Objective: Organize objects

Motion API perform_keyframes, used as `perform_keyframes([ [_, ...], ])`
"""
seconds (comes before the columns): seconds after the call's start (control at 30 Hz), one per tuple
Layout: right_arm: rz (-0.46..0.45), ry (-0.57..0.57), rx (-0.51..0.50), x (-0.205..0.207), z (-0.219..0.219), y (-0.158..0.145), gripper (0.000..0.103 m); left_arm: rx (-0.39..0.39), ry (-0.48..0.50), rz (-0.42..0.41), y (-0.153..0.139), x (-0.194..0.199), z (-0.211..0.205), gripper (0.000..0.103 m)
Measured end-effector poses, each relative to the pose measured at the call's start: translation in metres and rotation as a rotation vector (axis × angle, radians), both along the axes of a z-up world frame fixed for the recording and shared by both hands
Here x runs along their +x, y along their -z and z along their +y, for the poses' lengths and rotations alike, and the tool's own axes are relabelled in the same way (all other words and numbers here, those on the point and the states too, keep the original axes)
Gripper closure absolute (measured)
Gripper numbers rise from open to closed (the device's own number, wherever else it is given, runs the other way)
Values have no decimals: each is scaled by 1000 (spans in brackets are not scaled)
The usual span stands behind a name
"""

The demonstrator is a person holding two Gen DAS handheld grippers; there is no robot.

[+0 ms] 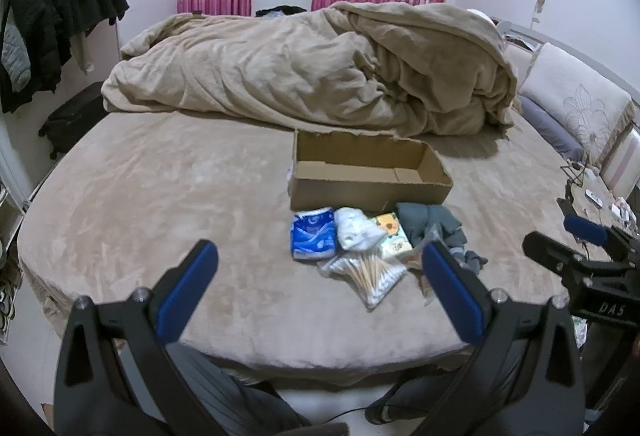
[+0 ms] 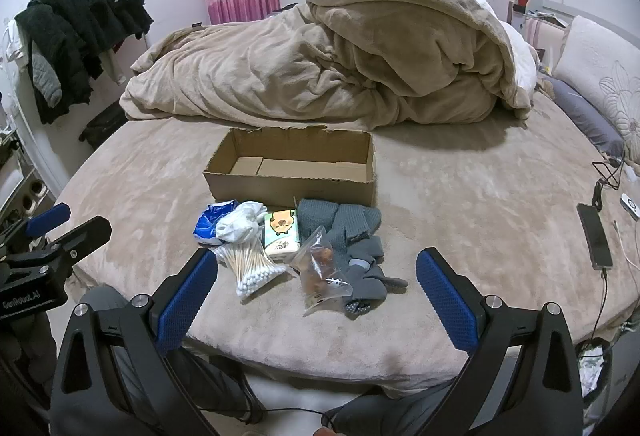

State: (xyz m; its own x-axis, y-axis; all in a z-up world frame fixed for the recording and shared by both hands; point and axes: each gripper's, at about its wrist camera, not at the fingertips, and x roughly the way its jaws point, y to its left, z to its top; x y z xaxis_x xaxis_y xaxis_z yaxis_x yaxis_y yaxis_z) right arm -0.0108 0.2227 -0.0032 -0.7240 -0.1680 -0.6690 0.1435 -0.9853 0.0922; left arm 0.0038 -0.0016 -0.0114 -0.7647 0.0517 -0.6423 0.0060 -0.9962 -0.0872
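Cardboard box (image 2: 291,172): open-topped, mid-bed (image 2: 460,196), just beyond a cluster of cotton swabs (image 2: 252,268), tissue pack (image 2: 280,234), grey gloves (image 2: 352,248). Bare bedding either side; heaped blanket (image 2: 320,64) behind. Left gripper (image 1: 320,276) and right gripper (image 2: 316,288): fingers wide, holding nothing.

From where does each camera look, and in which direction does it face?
Left wrist: on the left gripper, above the bed's near edge, facing the box and the curtains; its open fingers show, with the right gripper at right.
Right wrist: on the right gripper, same facing; its open fingers show, the left gripper at left.
Shared: box, swabs, gloves, duvet.
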Motion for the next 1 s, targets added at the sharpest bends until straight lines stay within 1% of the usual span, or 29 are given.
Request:
perform_keyframes([
  [1.0,-7,0,-4,0,0,3,2,-2,1,-1,4,1,1,1],
])
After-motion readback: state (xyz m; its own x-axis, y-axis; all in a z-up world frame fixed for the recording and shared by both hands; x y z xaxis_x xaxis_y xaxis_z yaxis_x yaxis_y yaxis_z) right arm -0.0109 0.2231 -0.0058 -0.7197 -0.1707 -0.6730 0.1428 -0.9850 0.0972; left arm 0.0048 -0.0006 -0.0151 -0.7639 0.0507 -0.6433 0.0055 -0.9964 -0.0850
